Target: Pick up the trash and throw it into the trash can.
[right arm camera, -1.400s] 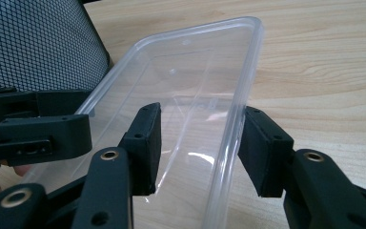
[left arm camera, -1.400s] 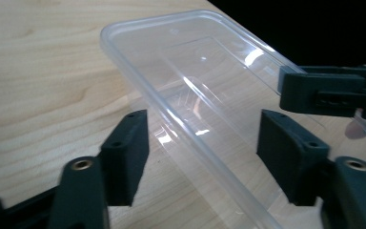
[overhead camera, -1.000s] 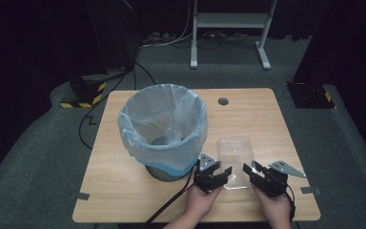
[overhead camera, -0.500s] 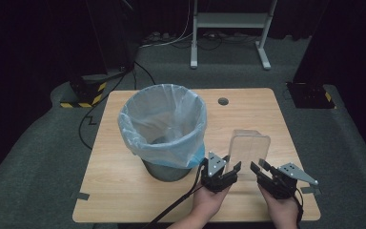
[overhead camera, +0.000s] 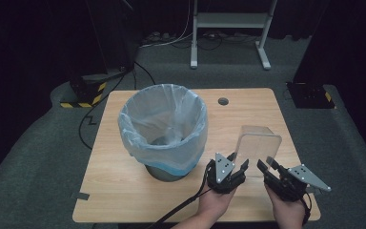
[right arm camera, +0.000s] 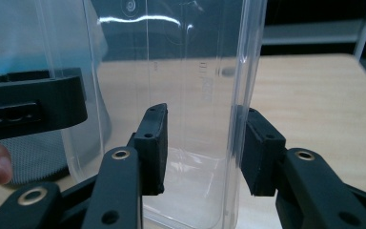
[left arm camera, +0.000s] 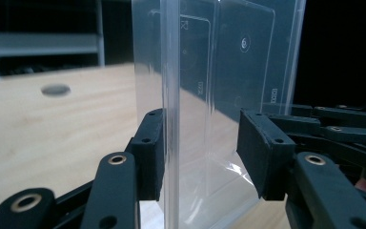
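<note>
This looks like a lab or recording studio set up for handling trials — a lone wooden table (overhead camera: 124, 200) stands on grey carpet, ringed by black curtains. Beyond the tabletop's far edge a white metal stand (overhead camera: 228, 28) rises over loose cables (overhead camera: 171, 40), and near the far left corner a black base bears yellow-and-black hazard tape (overhead camera: 83, 98). A second black base (overhead camera: 310, 95) sits off the far right corner — nothing domestic about it.

Clear container (overhead camera: 258, 149) now tipped upright & lifted off table; both hand-held grippers raised w/ it.
</note>
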### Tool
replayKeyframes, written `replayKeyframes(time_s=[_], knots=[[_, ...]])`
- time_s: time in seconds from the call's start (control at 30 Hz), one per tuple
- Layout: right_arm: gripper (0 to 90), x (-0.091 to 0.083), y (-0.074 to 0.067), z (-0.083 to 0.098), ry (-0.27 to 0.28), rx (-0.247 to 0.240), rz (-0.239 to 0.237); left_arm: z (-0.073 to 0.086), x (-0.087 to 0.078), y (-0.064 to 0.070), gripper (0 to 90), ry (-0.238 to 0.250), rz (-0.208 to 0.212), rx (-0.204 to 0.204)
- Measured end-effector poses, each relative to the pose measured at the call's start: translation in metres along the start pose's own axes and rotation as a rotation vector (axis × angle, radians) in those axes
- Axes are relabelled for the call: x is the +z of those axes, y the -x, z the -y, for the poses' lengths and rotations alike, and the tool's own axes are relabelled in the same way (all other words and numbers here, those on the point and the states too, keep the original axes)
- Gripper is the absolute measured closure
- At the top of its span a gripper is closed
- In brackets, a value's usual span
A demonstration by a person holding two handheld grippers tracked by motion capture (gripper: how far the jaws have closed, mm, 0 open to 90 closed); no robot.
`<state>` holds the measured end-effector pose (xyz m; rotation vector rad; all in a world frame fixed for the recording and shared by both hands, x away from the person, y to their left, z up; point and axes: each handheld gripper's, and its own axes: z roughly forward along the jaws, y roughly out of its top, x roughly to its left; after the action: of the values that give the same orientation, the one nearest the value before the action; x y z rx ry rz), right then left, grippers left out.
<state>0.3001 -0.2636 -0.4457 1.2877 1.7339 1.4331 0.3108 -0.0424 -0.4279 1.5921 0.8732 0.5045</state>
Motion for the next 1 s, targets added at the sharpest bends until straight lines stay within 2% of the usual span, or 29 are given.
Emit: replayKeyframes(time_s=[0.03, 0.13, 0.2, 0.23, 0.27, 0.33, 0.5, 0.63, 0.67, 0.73, 0.83, 1.0], knots=[[57.7, 0.0, 0.0, 0.0, 0.0, 0.0, 0.0, 0.0, 0.0, 0.0, 54.1, 0.0, 0.0, 0.0], [57.7, -0.004, -0.007, -0.014, 0.04, -0.017, -0.003, -0.017, -0.009, 0.001, 54.3, 0.043, -0.012, 0.029], [57.4, -0.007, -0.014, -0.027, 0.074, -0.03, -0.007, -0.029, -0.016, 0.002, 54.4, 0.069, -0.02, 0.05], [56.6, -0.009, -0.019, -0.038, 0.098, -0.041, -0.01, -0.04, -0.023, 0.003, 54.7, 0.098, -0.026, 0.065], [56.6, -0.009, -0.019, -0.038, 0.098, -0.041, -0.01, -0.04, -0.023, 0.003, 55.4, 0.098, -0.026, 0.065], [56.3, -0.013, -0.026, -0.053, 0.132, -0.056, -0.016, -0.055, -0.031, 0.004, 56.4, 0.128, -0.039, 0.093], [56.3, -0.02, -0.043, -0.085, 0.2, -0.104, -0.019, -0.084, -0.049, 0.004, 58.3, 0.193, -0.063, 0.132], [56.6, -0.024, -0.056, -0.107, 0.239, -0.135, -0.031, -0.104, -0.064, 0.0, 61.5, 0.236, -0.079, 0.154], [57.1, -0.026, -0.063, -0.118, 0.258, -0.156, -0.036, -0.111, -0.069, -0.002, 63.5, 0.25, -0.086, 0.165], [57.3, -0.026, -0.065, -0.121, 0.262, -0.16, -0.039, -0.115, -0.072, -0.003, 64.6, 0.257, -0.091, 0.171], [57.6, -0.026, -0.075, -0.137, 0.284, -0.184, -0.048, -0.128, -0.081, -0.008, 66.8, 0.28, -0.106, 0.179], [57.7, -0.022, -0.083, -0.148, 0.297, -0.202, -0.056, -0.137, -0.088, -0.015, 67.6, 0.292, -0.124, 0.185]])
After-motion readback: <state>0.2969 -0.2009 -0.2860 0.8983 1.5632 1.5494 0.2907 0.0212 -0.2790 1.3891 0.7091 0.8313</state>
